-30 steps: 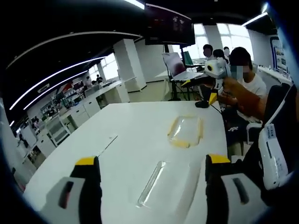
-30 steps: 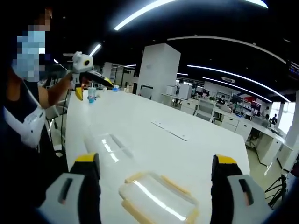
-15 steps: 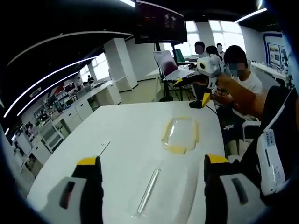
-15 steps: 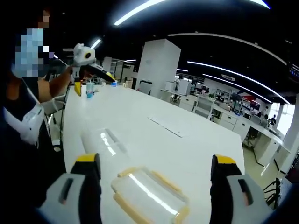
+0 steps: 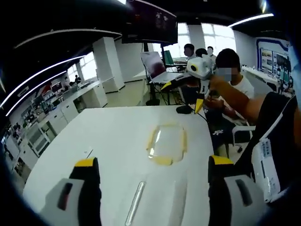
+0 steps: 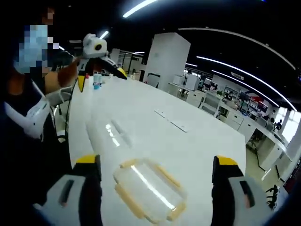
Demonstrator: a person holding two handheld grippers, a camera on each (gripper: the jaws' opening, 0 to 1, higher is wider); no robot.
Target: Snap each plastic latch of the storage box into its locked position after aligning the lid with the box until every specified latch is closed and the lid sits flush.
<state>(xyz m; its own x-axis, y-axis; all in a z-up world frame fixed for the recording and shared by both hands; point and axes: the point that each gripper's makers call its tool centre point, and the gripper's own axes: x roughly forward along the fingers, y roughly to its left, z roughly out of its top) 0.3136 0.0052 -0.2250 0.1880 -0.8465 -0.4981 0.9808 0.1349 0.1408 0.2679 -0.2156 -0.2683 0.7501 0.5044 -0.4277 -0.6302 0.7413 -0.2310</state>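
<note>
A clear plastic lid with tan latches [image 6: 149, 189] and a clear storage box [image 5: 155, 207] lie apart on the white table [image 5: 113, 136], now nearer the wide-open, empty left gripper [image 5: 153, 197] and right gripper [image 6: 154, 195], so aligning remains undone.

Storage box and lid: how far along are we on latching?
Nothing looks done yet. The clear lid with its yellowish latches lies on the white table, apart from the clear box. Both tongs, left and right, are open and hold nothing. Still left: put the lid on the box, align it, then snap every latch shut.
</note>
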